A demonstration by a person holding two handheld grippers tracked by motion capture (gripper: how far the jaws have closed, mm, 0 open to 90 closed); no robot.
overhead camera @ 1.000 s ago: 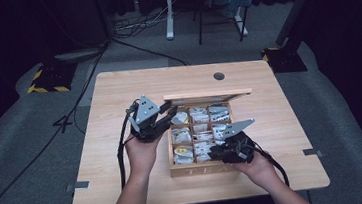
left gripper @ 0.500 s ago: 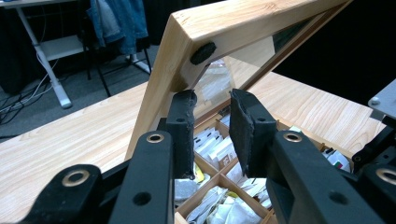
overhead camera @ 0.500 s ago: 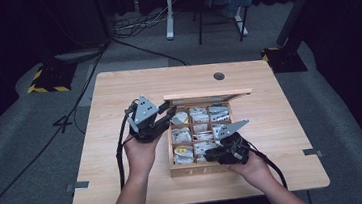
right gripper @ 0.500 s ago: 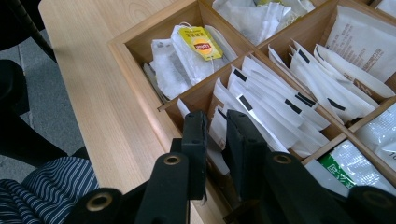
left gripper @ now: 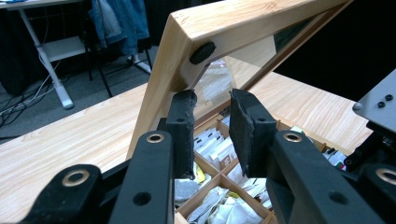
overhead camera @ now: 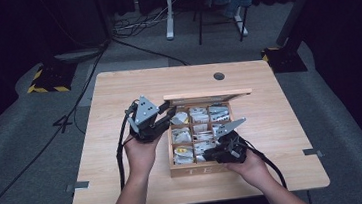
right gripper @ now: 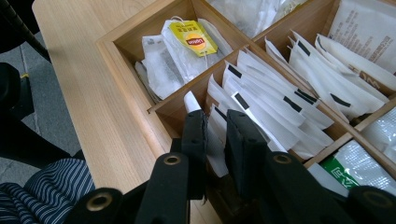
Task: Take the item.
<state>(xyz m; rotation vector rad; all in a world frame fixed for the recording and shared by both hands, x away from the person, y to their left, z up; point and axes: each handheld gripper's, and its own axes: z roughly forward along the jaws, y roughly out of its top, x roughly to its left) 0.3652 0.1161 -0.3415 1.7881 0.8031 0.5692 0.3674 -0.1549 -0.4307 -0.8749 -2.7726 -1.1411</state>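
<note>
A wooden tea box stands mid-table with its glass-paned lid raised. Its compartments hold several tea sachets. My left gripper is at the lid's left end. In the left gripper view its jaws stand close together with nothing seen between them, and the left finger's tip lies against the lid's frame. My right gripper reaches into the front middle compartment. There the right gripper is shut on a white sachet that stands among others.
A yellow-tagged tea bag lies in the front corner compartment, and a green packet lies to the other side. The table has bare wood left of the box and a cable hole at the back. The right gripper's grey plate is close by.
My right gripper has shifted a little left and toward the box's front wall, lower into the compartment. The left gripper and the lid have stayed put.
</note>
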